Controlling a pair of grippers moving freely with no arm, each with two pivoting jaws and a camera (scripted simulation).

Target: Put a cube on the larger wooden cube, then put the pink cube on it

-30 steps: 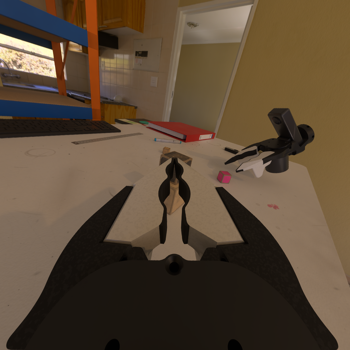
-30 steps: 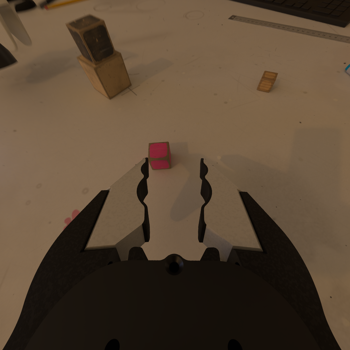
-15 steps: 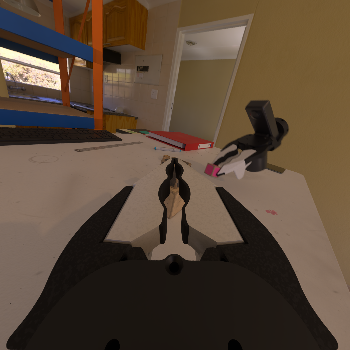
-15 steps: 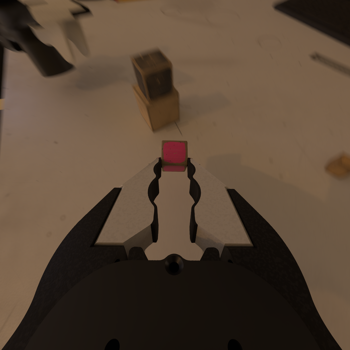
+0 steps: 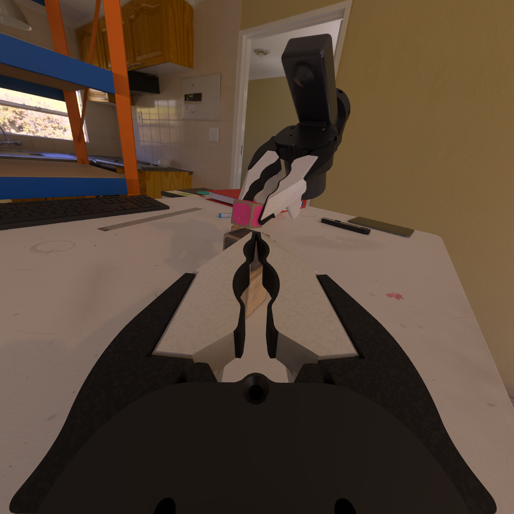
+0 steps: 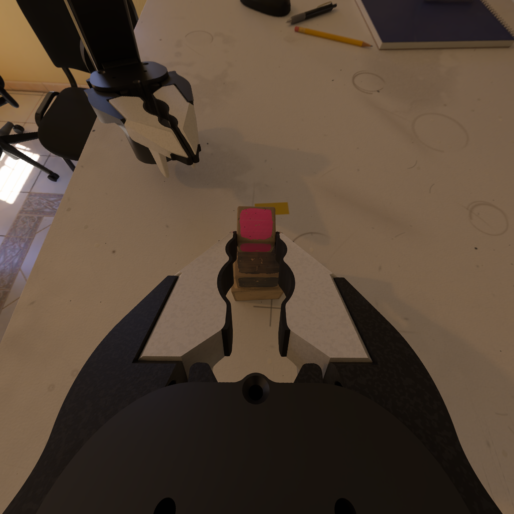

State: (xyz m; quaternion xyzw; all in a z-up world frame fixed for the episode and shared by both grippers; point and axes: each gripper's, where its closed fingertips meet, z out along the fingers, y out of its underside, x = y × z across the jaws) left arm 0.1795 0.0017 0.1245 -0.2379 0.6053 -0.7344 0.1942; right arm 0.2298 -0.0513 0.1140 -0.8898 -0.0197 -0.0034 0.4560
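Observation:
A dark cube (image 6: 257, 264) stands on the larger wooden cube (image 6: 257, 294) on the white table (image 6: 361, 194). My right gripper (image 6: 256, 236) is shut on the pink cube (image 6: 256, 226) and holds it right over the dark cube; I cannot tell if they touch. In the left wrist view the right gripper (image 5: 251, 214) comes down from above with the pink cube (image 5: 244, 215) over the dark cube (image 5: 232, 239). The wooden cube (image 5: 254, 297) shows through the finger gap. My left gripper (image 5: 255, 236) is shut and empty, short of the stack; it also shows in the right wrist view (image 6: 194, 160).
A keyboard (image 5: 78, 208), a ruler (image 5: 150, 219), a red binder (image 5: 222, 196), a black pen (image 5: 345, 225) and a phone (image 5: 381, 226) lie at the far side. A pencil (image 6: 331, 36), a blue notebook (image 6: 439, 25) and a yellow note (image 6: 278, 208) lie beyond the stack. An office chair (image 6: 61, 125) stands past the table edge.
My right gripper shut on the pink cube, lifted it off the table and carried it over the stack. My left gripper stayed shut near the stack.

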